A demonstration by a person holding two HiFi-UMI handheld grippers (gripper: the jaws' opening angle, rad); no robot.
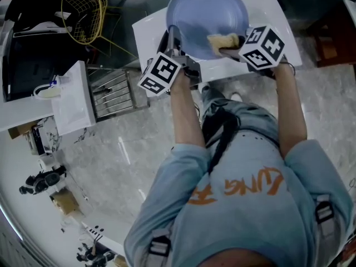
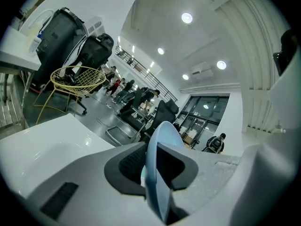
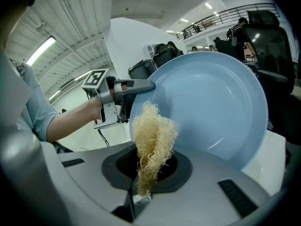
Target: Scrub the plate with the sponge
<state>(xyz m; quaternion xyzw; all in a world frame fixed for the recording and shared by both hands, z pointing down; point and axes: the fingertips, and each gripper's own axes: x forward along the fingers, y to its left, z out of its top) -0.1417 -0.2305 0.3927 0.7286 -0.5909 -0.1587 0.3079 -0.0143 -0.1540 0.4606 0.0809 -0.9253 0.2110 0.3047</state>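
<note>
A pale blue plate (image 1: 207, 18) is held tilted on edge above the white table (image 1: 267, 4). My left gripper (image 1: 175, 48) is shut on its near left rim. In the left gripper view the plate (image 2: 159, 140) stands edge-on between the jaws of this gripper (image 2: 155, 171). A yellow fibrous sponge (image 1: 223, 39) sits against the plate's lower right face, with my right gripper (image 1: 231, 44) shut on it. The right gripper view has the sponge (image 3: 151, 138) sticking up from the gripper (image 3: 146, 173), its tip at the plate (image 3: 216, 107), and the left gripper (image 3: 141, 85) clamped on the far rim.
A yellow wire chair (image 1: 83, 10) and black bags stand to the left of the table. A metal rack (image 1: 111, 93) and a white counter (image 1: 72, 102) lie at the near left. The person's blue shirt fills the lower part of the head view.
</note>
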